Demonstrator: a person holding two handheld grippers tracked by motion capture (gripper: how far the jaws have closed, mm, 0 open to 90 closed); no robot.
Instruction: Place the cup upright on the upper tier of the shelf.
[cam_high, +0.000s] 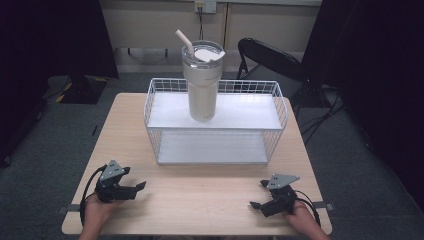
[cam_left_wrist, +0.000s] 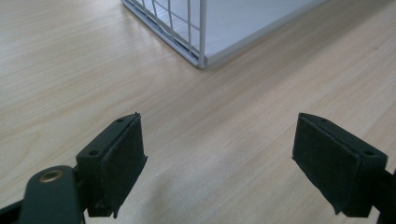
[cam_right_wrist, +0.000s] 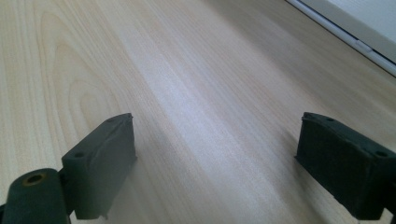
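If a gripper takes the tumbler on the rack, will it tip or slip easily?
The tumbler is tall and narrows toward its base, so a push near the top would probably tip it. Its smooth wall looks slippery for the pads. It stands on the upper shelf of the rack; a fall could carry it over the low rim.

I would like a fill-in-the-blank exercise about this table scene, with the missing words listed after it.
1. The tumbler stands on the ____ shelf of the white wire rack.
2. A ____ sticks out of the tumbler's lid.
3. The jaws of the left gripper and the right gripper are both ____.
4. Both grippers rest on the wooden ____.

Missing words: top; straw; open; table
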